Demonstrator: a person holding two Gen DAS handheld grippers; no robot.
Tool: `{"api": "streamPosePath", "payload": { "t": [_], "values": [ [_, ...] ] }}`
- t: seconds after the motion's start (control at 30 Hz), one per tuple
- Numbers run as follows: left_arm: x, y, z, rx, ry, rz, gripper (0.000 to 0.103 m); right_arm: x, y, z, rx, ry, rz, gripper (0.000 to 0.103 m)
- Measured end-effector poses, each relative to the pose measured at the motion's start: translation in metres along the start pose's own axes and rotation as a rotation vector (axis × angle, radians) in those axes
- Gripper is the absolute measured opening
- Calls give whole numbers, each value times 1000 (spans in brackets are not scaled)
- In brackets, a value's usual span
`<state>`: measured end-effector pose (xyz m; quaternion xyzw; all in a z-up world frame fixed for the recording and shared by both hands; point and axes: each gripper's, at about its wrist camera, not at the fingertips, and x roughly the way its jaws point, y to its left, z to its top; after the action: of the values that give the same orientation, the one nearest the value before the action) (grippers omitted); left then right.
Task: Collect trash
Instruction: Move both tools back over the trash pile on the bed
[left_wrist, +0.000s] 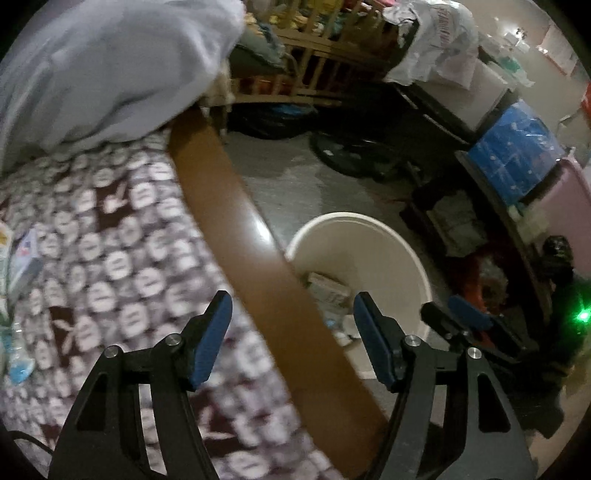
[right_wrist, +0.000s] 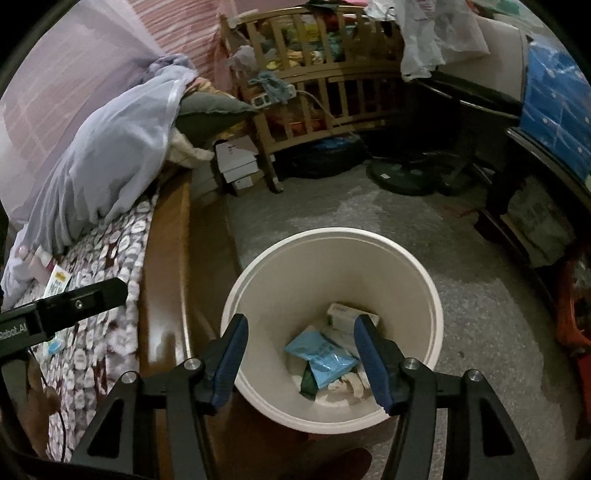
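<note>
Right gripper (right_wrist: 299, 354): pitched steeply down, jaws apart and empty, poised directly over the white bin (right_wrist: 424, 288) holding a blue packet (right_wrist: 325, 356) and cartons. Left gripper (left_wrist: 291, 339): likewise tilted down, jaws wide and empty, straddling the brown bed rail (left_wrist: 236, 206); patterned blanket (left_wrist: 110, 240) to its left. Only the left view shows wrappers (left_wrist: 22, 258) on the blanket's far left.
</note>
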<state>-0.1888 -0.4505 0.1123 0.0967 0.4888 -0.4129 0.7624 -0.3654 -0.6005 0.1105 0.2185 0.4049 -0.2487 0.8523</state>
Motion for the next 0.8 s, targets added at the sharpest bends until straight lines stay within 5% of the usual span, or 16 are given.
{"api": "streamPosePath", "payload": {
  "t": [0.8],
  "values": [
    [-68,121,-54,-96,-60,269,67,23,152,-18,-225,82,146,59]
  ]
}}
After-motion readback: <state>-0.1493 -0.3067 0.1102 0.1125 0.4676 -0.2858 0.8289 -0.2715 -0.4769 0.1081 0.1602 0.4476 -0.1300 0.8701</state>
